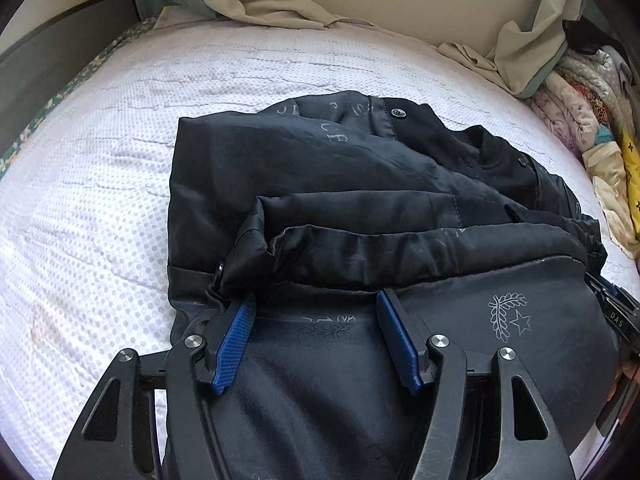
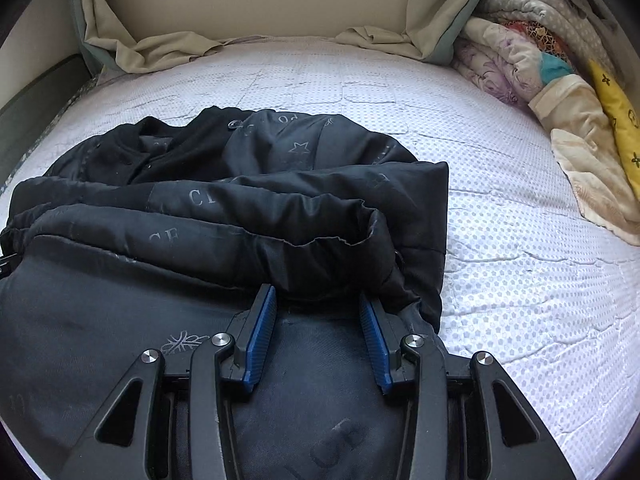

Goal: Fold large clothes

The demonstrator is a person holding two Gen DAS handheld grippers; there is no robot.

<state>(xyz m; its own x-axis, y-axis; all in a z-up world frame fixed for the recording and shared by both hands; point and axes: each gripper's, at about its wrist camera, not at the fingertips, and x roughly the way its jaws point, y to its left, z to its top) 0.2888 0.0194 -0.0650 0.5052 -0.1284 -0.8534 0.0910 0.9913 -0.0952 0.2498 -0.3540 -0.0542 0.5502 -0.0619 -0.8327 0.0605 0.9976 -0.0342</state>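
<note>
White bed (image 1: 100, 160): dark jacket (image 1: 340, 184) bunched; both grippers' (image 1: 316, 300) (image 2: 318, 294) jaws spread wide.

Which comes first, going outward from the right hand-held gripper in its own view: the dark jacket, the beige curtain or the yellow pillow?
1. Dark jacket, directly beneath the right hand-held gripper.
2. Yellow pillow, far right edge.
3. Beige curtain, back wall.

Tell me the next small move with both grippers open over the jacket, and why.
Probably close both on the near fold. The left gripper and right gripper sit open, tips at the rolled edge of the black jacket on the bed, gripping nothing.
</note>
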